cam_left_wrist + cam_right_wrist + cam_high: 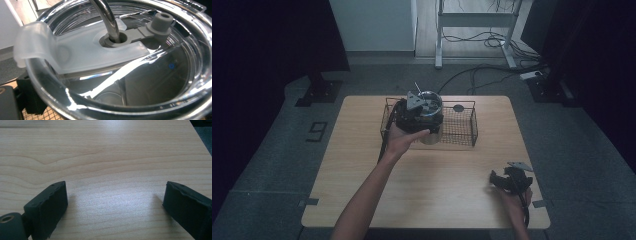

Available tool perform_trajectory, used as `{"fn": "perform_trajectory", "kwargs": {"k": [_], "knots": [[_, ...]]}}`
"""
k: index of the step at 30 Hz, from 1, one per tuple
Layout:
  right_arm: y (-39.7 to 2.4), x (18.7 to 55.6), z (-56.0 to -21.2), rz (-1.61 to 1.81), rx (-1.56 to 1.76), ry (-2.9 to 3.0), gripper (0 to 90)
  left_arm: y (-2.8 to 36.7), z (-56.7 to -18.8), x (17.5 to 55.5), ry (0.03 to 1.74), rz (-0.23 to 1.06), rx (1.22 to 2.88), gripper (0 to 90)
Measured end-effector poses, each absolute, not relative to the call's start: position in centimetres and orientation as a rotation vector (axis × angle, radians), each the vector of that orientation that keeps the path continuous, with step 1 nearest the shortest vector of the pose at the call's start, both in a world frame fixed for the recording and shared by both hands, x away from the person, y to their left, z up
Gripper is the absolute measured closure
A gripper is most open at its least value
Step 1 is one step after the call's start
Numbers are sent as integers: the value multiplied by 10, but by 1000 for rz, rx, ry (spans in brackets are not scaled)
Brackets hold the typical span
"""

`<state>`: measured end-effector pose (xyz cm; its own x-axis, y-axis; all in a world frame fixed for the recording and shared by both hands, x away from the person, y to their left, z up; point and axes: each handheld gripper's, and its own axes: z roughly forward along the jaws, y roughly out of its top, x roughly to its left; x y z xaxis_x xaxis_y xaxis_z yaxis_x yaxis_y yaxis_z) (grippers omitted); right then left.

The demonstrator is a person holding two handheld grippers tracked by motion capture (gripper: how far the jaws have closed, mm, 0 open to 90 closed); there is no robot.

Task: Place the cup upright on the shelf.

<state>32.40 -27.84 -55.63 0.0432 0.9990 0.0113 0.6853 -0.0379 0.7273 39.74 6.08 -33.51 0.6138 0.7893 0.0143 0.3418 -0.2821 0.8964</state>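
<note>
A steel tumbler (432, 120) with a clear lid (155, 75) and a bent metal straw (108, 20) stands at the left end of a wire basket (462, 127). My left gripper (414, 114) clasps it from the left, close under the rim. In the left gripper view one black jaw shows at the lower left, against the tumbler's outer wall. A frosted tab (37, 45) and a grey plug (162, 21) sit on the lid. My right gripper (503, 177) (115, 202) rests open on the wooden table (362, 165) near the front right corner, with nothing between its jaws.
A small dark round piece (458, 108) lies at the basket's back rim. Beyond the table are a grey floor, a white frame (477, 20) and loose cables (492, 40). Dark curtains stand on both sides.
</note>
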Motion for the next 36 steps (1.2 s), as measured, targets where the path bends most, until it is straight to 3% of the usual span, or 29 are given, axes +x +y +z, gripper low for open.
{"fn": "perform_trajectory", "kwargs": {"k": [36], "knots": [[-279,324,-556,742,1778,1696,56,61,-337,417,951,603,1885,42]]}}
